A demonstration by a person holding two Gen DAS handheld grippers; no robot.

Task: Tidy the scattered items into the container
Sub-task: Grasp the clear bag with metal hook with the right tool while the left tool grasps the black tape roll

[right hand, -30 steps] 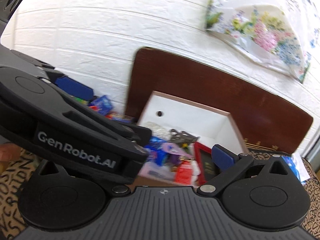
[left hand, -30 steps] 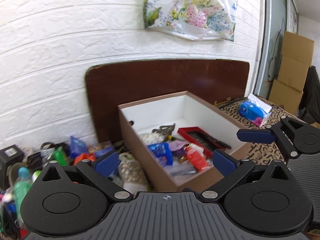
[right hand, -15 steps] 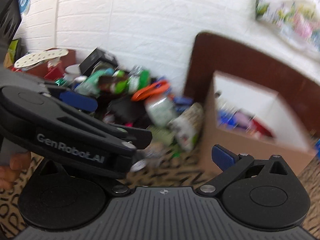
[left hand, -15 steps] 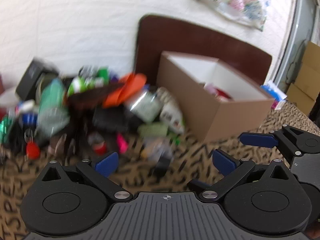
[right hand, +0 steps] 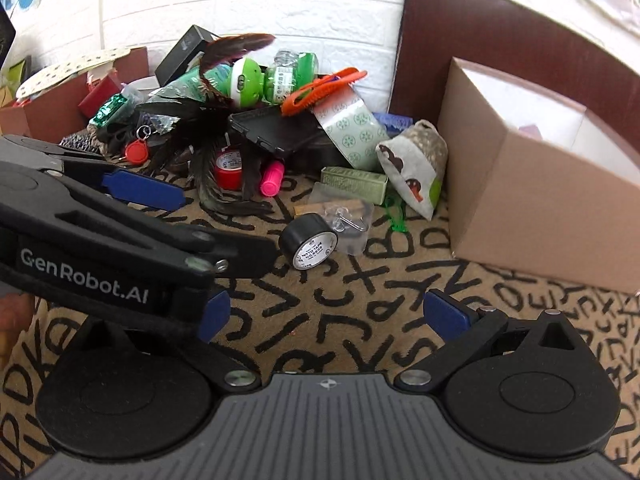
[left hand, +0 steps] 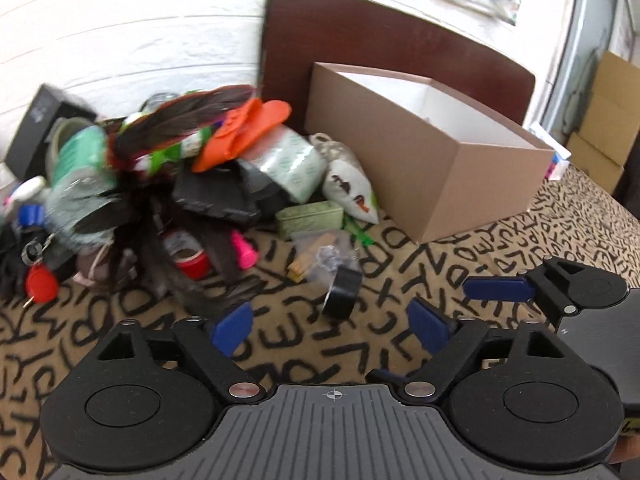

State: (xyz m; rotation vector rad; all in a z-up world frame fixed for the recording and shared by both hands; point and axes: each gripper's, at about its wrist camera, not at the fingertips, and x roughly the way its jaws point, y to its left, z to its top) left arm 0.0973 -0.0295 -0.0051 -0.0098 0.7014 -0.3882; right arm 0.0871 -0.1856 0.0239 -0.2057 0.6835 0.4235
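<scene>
A brown cardboard box point(left hand: 432, 176) with a white inside stands at the right; it also shows in the right wrist view point(right hand: 540, 184). A pile of scattered items lies to its left. A black tape roll point(left hand: 342, 292) lies nearest, also in the right wrist view point(right hand: 308, 242). Behind it are a green tin point(left hand: 310, 220), a pink marker point(left hand: 244, 250), a red tape roll point(left hand: 188, 258) and an orange clip point(left hand: 244, 132). My left gripper point(left hand: 332, 330) is open and empty above the cloth, just short of the black roll. My right gripper point(right hand: 332, 314) is open and empty beside it.
The table has a tan cloth with black letters point(right hand: 360, 312). A dark wooden board point(left hand: 380, 36) leans on the white brick wall behind the box. Dark feathers point(right hand: 212, 120), a green toy point(right hand: 244, 82) and a spotted pouch point(right hand: 416, 160) lie in the pile.
Both grippers have swung away from above the box, to the left and down toward the pile. The black tape roll now lies close in front. Both stay open.
</scene>
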